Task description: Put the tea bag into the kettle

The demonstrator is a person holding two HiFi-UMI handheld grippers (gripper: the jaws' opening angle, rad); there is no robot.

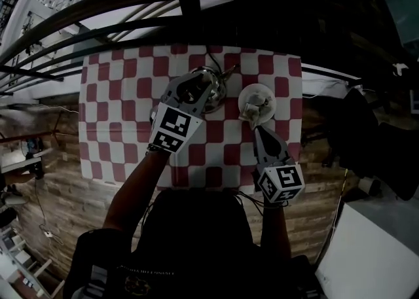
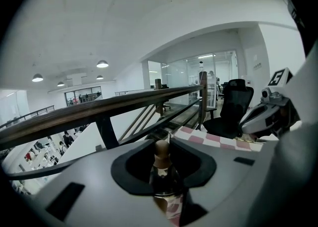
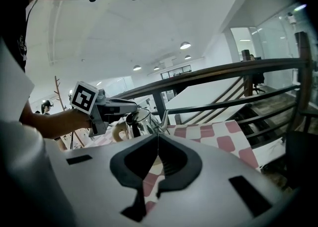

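Observation:
A steel kettle point(image 1: 211, 88) stands on the checked tablecloth point(image 1: 131, 95). My left gripper point(image 1: 201, 88) reaches over its top. In the left gripper view the lid's brown knob point(image 2: 161, 147) sits between the jaws of the left gripper point(image 2: 165, 174), which close on it. The right gripper view shows the kettle point(image 3: 141, 121) with that gripper at its lid. My right gripper point(image 1: 253, 121) is at the near edge of a white cup and saucer point(image 1: 257, 100). In its own view the right gripper point(image 3: 158, 159) is shut on a thin tea bag string point(image 3: 158, 141); the bag itself is hidden.
The small table stands against a dark railing point(image 1: 196, 3) with a drop beyond it. Wooden floor point(image 1: 52, 180) lies left of the table and a black office chair point(image 1: 373, 140) to the right. The person's arms reach in from the near side.

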